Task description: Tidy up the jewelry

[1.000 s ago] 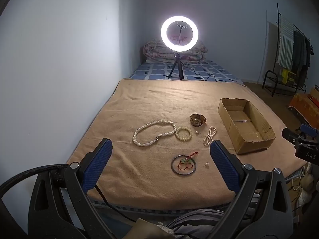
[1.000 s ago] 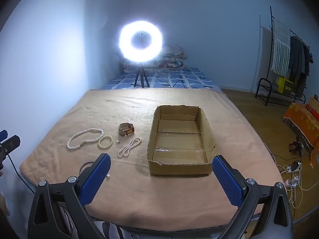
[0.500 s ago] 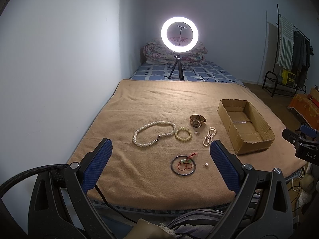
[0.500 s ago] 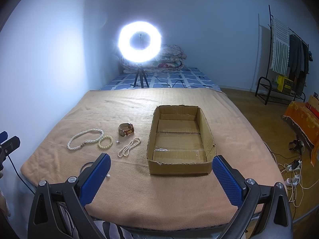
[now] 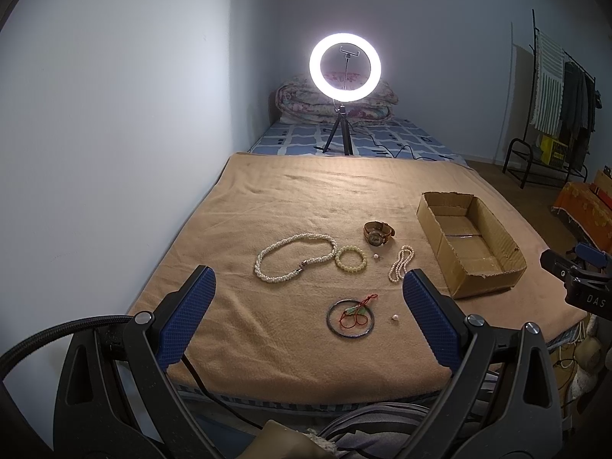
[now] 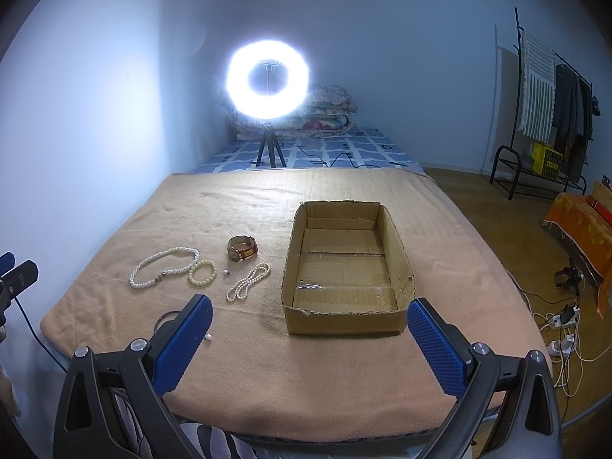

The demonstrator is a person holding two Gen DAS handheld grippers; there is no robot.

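We held the left gripper (image 5: 306,302) and the right gripper (image 6: 308,329) spread wide and empty, the dark bangle (image 5: 349,319) (with what looked like a red cord) between the left's fingers, pearl necklace (image 5: 294,257), watch (image 5: 378,232) beyond, cardboard box (image 6: 397,241) ahead of the right's.

White pearl necklace (image 5: 292,257), tan blanket (image 5: 306,199), brown cardboard box (image 6: 346,321).
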